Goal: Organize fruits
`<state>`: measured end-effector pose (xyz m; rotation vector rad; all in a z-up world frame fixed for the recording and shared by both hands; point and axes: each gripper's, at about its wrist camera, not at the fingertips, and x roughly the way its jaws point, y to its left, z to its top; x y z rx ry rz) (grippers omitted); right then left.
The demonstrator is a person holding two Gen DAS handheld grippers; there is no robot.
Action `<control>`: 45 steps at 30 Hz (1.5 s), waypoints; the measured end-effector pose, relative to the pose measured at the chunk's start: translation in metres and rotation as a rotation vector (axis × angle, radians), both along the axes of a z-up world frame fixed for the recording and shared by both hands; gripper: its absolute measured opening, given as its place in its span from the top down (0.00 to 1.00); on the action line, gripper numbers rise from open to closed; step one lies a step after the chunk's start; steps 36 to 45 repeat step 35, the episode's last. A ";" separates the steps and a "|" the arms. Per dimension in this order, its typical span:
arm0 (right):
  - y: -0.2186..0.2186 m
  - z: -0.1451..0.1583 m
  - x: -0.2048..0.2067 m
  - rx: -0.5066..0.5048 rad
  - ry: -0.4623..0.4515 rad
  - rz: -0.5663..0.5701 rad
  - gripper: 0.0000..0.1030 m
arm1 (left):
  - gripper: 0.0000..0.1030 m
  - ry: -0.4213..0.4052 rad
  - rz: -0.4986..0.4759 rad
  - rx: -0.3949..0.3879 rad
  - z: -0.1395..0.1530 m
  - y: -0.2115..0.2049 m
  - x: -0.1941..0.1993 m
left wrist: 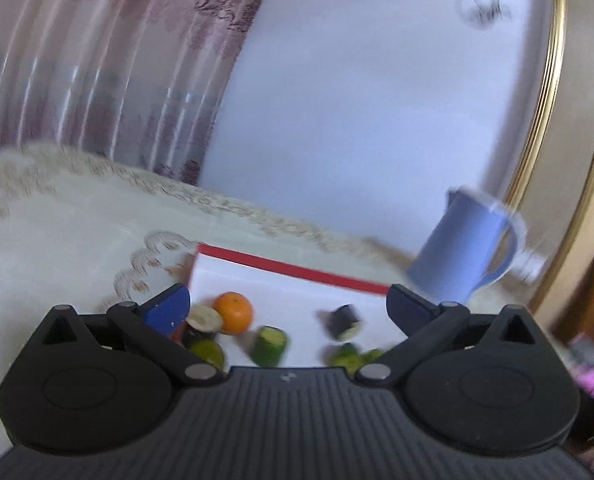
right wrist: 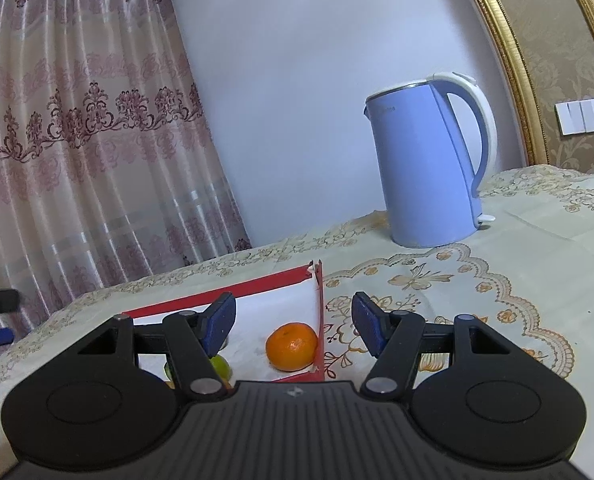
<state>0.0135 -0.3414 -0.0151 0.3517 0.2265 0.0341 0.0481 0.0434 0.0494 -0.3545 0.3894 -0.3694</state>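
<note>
Both grippers hang over a red-edged box (right wrist: 317,320) on the table.

The left gripper (left wrist: 289,312) has its jaws spread as wide as they go, and nothing is between them. Fruit lies in the box just past them: an orange (left wrist: 233,312) close by the left jaw, a green chunk (left wrist: 271,345) near the middle, and a dark piece (left wrist: 344,322) toward the right jaw. The picture is blurry, so I cannot name every piece.

The right gripper (right wrist: 295,326) has its jaws partly apart and holds nothing. The orange (right wrist: 292,346) sits right between them, a little ahead, touching the box wall. It is round, so no side is longer.

I think the right hand is lined up better for the orange. A blue kettle (right wrist: 429,160) stands far behind.
</note>
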 end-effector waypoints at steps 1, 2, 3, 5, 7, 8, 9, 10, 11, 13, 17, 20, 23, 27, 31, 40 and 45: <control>0.000 0.000 -0.001 0.001 -0.004 -0.002 0.38 | 0.00 0.016 -0.017 -0.045 0.000 0.006 -0.003; -0.001 0.000 -0.001 0.001 -0.007 -0.004 0.38 | 0.00 0.028 -0.033 -0.082 0.000 0.014 -0.006; -0.001 0.000 -0.002 0.001 -0.009 -0.007 0.38 | 0.00 0.039 -0.046 -0.116 0.000 0.020 -0.009; -0.002 0.001 -0.002 0.005 -0.013 -0.010 0.38 | 0.00 0.044 -0.050 -0.142 0.001 0.027 -0.015; -0.003 0.001 -0.003 0.005 -0.014 -0.013 0.38 | 0.00 0.042 -0.046 -0.140 0.001 0.030 -0.020; -0.003 0.001 -0.003 0.006 -0.016 -0.014 0.38 | 0.00 0.038 -0.045 -0.135 0.002 0.030 -0.022; -0.003 0.001 -0.003 0.007 -0.017 -0.014 0.38 | 0.00 0.036 -0.040 -0.126 0.003 0.030 -0.024; -0.004 0.001 -0.003 0.007 -0.018 -0.015 0.38 | 0.00 0.033 -0.037 -0.117 0.004 0.029 -0.026; -0.004 0.001 -0.003 0.007 -0.017 -0.014 0.38 | 0.00 0.025 -0.035 -0.105 0.005 0.027 -0.027; -0.004 0.001 -0.003 0.008 -0.016 -0.015 0.38 | 0.00 -0.011 0.000 -0.040 0.009 0.020 -0.035; -0.004 0.001 -0.004 0.006 -0.014 -0.015 0.38 | 0.00 -0.097 0.058 0.086 0.014 0.002 -0.048; -0.004 0.002 -0.004 0.002 -0.012 -0.014 0.38 | 0.00 -0.137 0.049 0.139 0.016 -0.010 -0.054; -0.004 0.001 -0.003 0.001 -0.010 -0.013 0.38 | 0.00 -0.173 0.076 0.238 0.018 -0.027 -0.058; -0.003 0.001 -0.001 -0.003 -0.004 -0.013 0.38 | 0.00 -0.223 0.173 0.412 0.015 -0.052 -0.063; -0.003 -0.001 0.000 -0.010 0.003 -0.017 0.38 | 0.00 -0.187 0.189 0.452 0.008 -0.064 -0.056; -0.003 -0.002 0.003 -0.015 0.011 -0.018 0.38 | 0.00 -0.150 0.221 0.510 -0.001 -0.073 -0.050; -0.003 -0.002 0.003 -0.015 0.011 -0.018 0.38 | 0.00 -0.150 0.221 0.510 -0.001 -0.073 -0.050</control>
